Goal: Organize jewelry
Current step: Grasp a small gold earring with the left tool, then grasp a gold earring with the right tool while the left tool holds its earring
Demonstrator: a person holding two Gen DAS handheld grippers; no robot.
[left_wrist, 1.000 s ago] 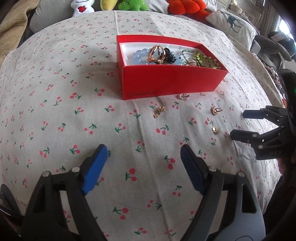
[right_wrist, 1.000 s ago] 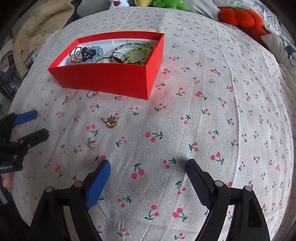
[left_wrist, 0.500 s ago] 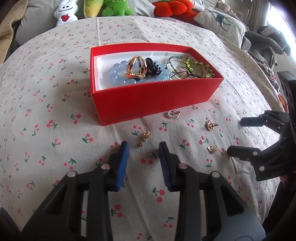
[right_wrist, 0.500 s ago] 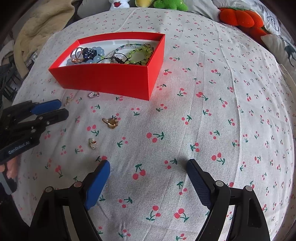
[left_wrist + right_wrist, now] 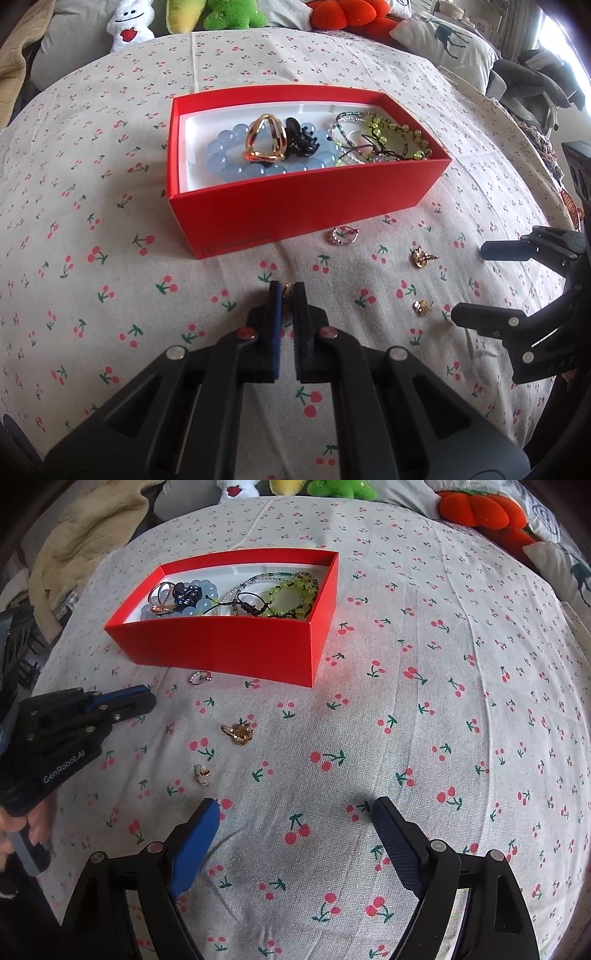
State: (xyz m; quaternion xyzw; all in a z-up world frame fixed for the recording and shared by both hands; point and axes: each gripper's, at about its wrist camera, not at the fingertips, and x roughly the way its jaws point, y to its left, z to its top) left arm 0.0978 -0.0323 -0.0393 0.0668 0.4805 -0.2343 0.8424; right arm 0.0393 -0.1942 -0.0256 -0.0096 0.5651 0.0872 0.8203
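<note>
As the jaws of the left gripper [image 5: 287,295] are clenched on a gold earring [image 5: 287,296] only at the tips, it could be dropped before the red box [image 5: 295,218] — right gripper [image 5: 295,812] is held spread, idle.

The bed's cream cherry-print cloth [image 5: 424,738] is carrying an open red cardboard box [image 5: 221,648], sitting ahead-left of the right tool. A small silver hoop earring [image 5: 200,677] is lying just beside the box's near wall, with a gold knot earring [image 5: 238,733] and a tiny gold stud [image 5: 202,774] lying closer to the tool.
</note>
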